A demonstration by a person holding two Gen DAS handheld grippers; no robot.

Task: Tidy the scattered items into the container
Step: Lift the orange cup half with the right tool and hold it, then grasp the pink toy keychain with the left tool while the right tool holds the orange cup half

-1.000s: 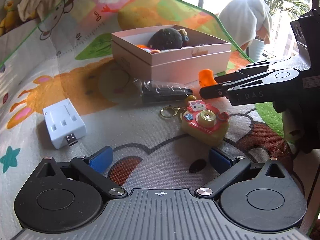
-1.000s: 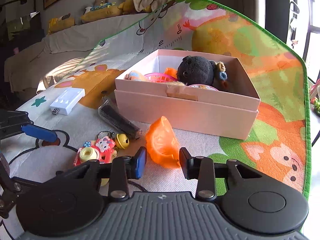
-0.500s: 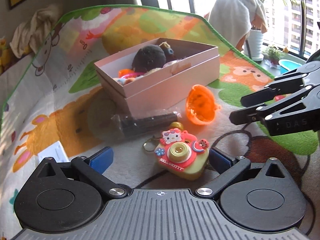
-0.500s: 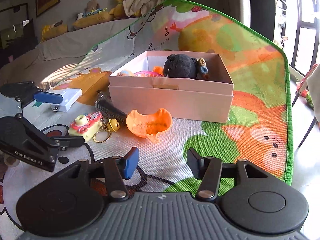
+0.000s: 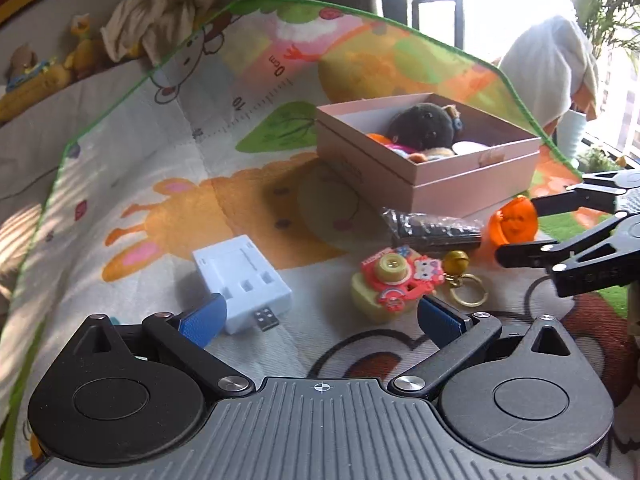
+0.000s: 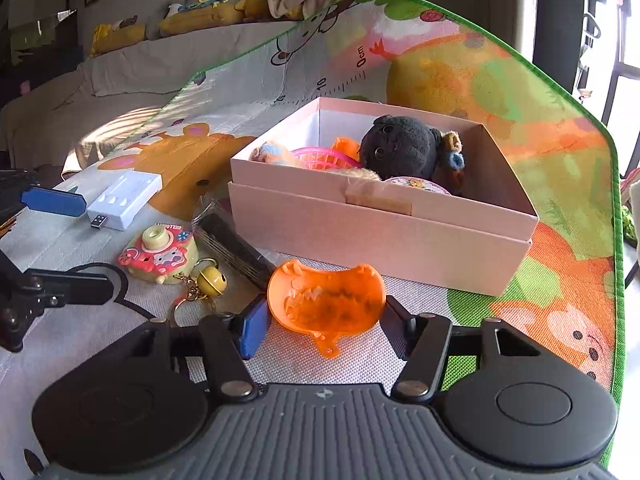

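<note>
A pink box (image 6: 384, 240) (image 5: 436, 184) on the play mat holds a black plush (image 6: 400, 148) and other toys. My right gripper (image 6: 320, 320) is shut on an orange toy mould (image 6: 326, 300) (image 5: 514, 222), held just in front of the box. My left gripper (image 5: 320, 316) is open and empty, low over the mat. A white charger (image 5: 244, 276) (image 6: 124, 196) lies by its left finger. A Hello Kitty toy camera with a bell keyring (image 5: 394, 284) (image 6: 160, 254) lies by its right finger. A black wrapped bar (image 5: 432, 230) (image 6: 236, 246) lies beside the box.
The colourful play mat (image 6: 560, 184) rises up at the back against a sofa (image 6: 120, 76) with plush toys on it. A draped chair (image 5: 548, 64) and a window stand at the right.
My right gripper moved in and closed on the orange mould, which now stands between its fingers. My left gripper swung left, so the charger and the camera now sit ahead of it.
</note>
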